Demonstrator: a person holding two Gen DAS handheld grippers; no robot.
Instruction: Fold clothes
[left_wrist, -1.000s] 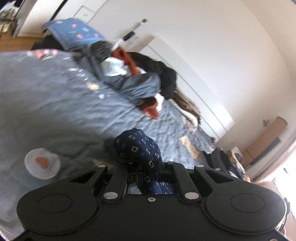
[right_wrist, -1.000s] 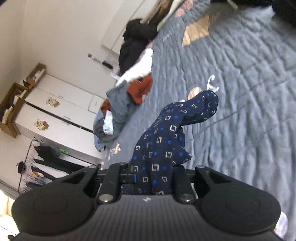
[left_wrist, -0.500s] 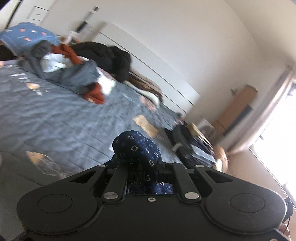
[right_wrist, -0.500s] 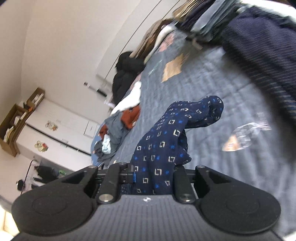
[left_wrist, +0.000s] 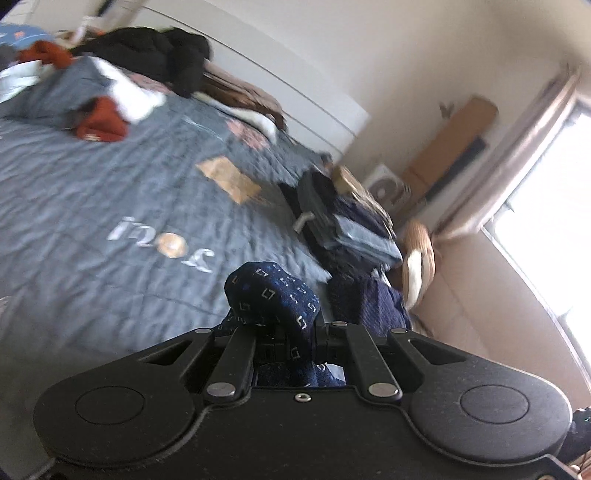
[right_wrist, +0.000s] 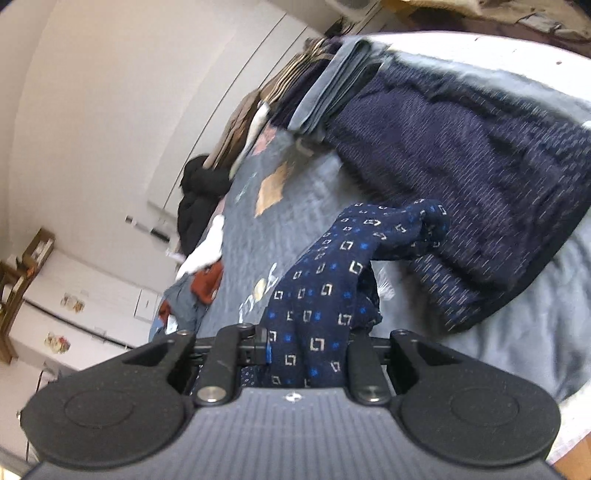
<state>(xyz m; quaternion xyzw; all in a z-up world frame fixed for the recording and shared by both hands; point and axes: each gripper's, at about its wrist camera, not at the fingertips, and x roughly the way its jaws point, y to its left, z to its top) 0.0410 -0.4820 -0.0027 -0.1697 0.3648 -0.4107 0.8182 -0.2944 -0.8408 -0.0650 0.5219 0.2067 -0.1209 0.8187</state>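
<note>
While each hand-held gripper pinched the navy patterned garment (right_wrist: 325, 295), left (left_wrist: 284, 325) and right (right_wrist: 306, 332) alike, it hung bunched above the grey bed (left_wrist: 110, 192). I judged it mid-carry; next it wanted lowering flat without slackening. Beyond lay a folded stack (left_wrist: 343, 218), and farther off an unsorted heap (left_wrist: 103, 99).

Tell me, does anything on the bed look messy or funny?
Yes. At the far end of the grey quilt, a heap of unfolded clothes lies jumbled, rust, white and black pieces tangled, unlike the neat folded stack near the bed's edge. The patterned navy cloth hangs bunched from both hand-held grippers.
</note>
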